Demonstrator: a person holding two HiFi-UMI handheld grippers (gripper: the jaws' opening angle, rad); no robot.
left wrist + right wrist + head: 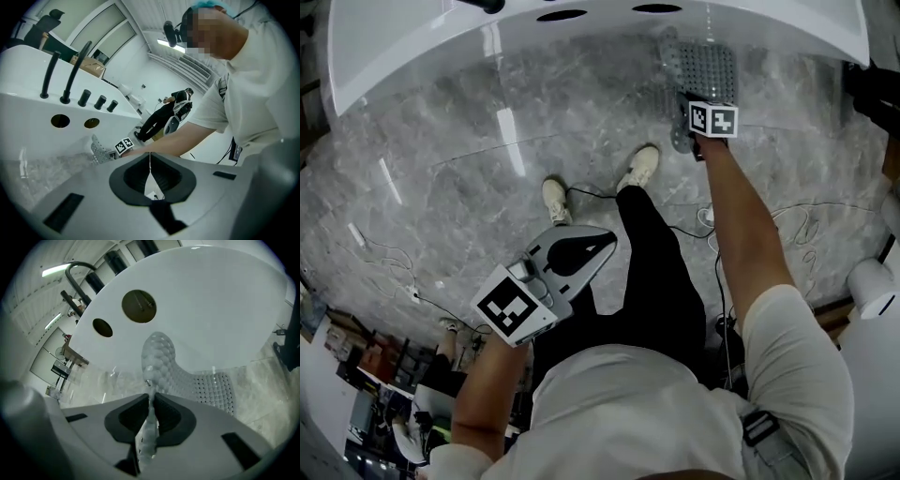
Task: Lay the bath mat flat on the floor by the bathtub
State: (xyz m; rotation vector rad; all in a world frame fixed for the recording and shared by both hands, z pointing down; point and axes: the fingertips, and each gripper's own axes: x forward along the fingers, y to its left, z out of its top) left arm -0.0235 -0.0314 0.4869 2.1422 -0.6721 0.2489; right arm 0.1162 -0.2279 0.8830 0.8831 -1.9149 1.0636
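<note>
right gripper (151, 397) pinching clear studded plastic bath mat (705, 70) | left gripper (150, 159) closed, empty | mat half-laid by white bathtub (412, 47), near edge raised

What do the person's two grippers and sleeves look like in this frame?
The left gripper and the right gripper both have light grey, wedge-shaped shells, with dark grey fingers set in a rounded dark recess. Each carries a white cube printed with black square markers: the left cube and the right cube. The person wears a white short-sleeved shirt.
</note>
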